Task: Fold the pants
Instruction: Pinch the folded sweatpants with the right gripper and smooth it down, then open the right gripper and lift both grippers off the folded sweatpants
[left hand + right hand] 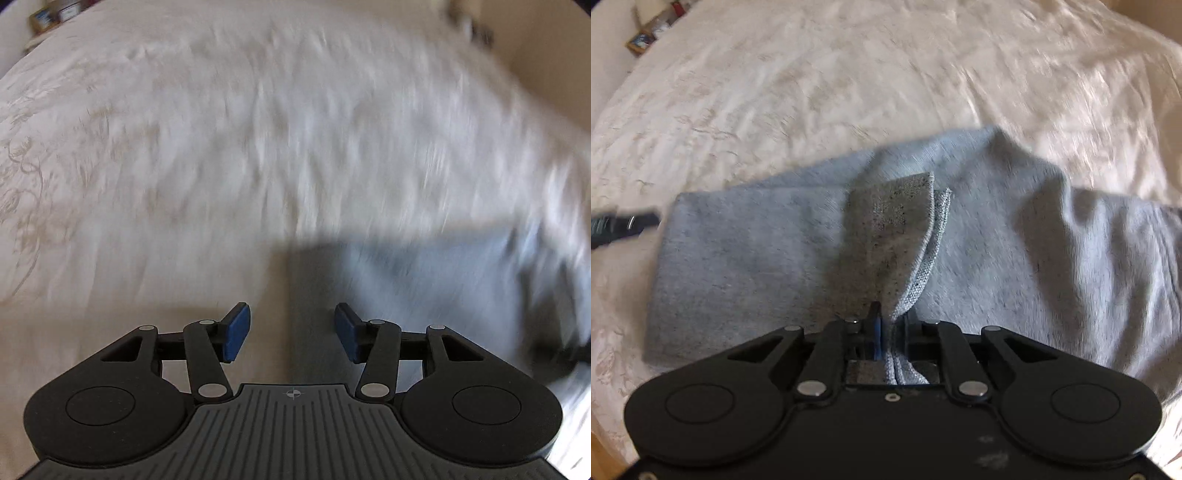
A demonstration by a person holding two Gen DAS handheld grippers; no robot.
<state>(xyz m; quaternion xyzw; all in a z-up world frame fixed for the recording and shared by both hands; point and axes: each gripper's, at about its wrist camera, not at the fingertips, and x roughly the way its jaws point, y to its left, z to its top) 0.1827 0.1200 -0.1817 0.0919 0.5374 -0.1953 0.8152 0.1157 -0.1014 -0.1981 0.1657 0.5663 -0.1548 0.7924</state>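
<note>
Blurring pants point(424, 273) beyond spread left tool point(291, 334)

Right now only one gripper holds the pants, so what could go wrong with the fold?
1. The right gripper pinches only a narrow bunched edge of the grey pants; the cloth may slip out when pulled.
2. The left gripper hangs open and holds nothing, so the far side may drag on the bedspread and the fold may land crooked.
</note>
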